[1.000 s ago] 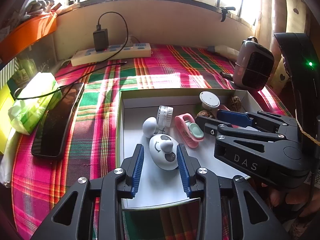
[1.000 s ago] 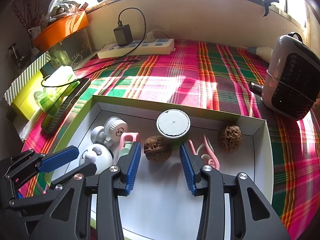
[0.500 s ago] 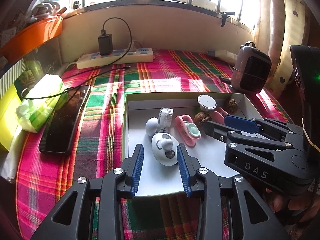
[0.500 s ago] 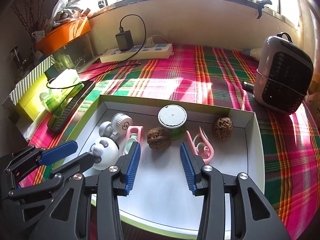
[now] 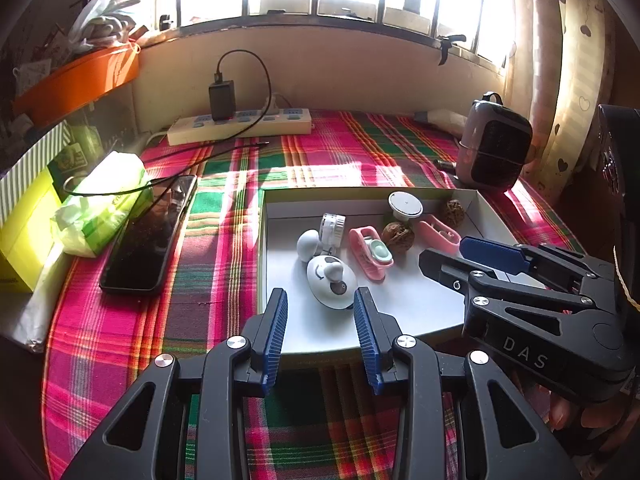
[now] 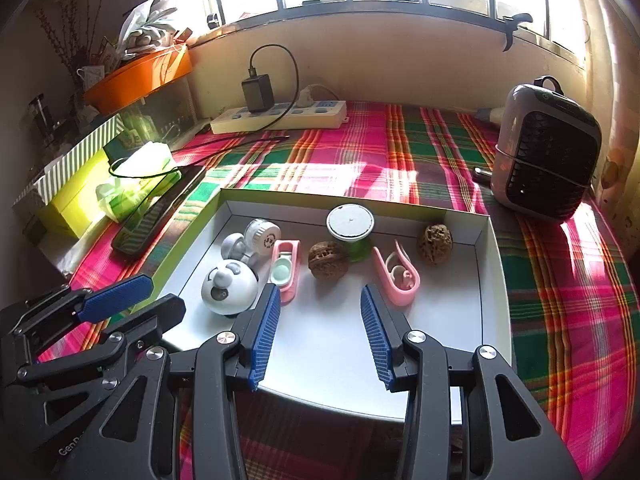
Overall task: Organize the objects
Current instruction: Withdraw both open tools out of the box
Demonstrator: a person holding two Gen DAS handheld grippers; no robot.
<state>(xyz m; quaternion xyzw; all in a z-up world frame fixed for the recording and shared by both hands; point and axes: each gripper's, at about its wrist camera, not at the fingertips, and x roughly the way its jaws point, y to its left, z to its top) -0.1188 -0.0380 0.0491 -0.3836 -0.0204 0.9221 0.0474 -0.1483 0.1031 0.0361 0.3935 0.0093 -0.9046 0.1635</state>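
Hovering over white tray [image 6: 486,280], right gripper [image 6: 320,320] jaws opening, empty.

The cloth [image 6: 360,160] is plaid: pink, green, orange. On it, the tray [image 6: 486,280] is white inside, lime outside. In the tray: two brown walnuts [image 6: 327,259], two pink clips [image 6: 396,276], a white-and-grey panda [image 6: 228,288]. Left of the tray, a black phone [image 5: 148,236]. The claw pads [image 6: 264,332] are blue.
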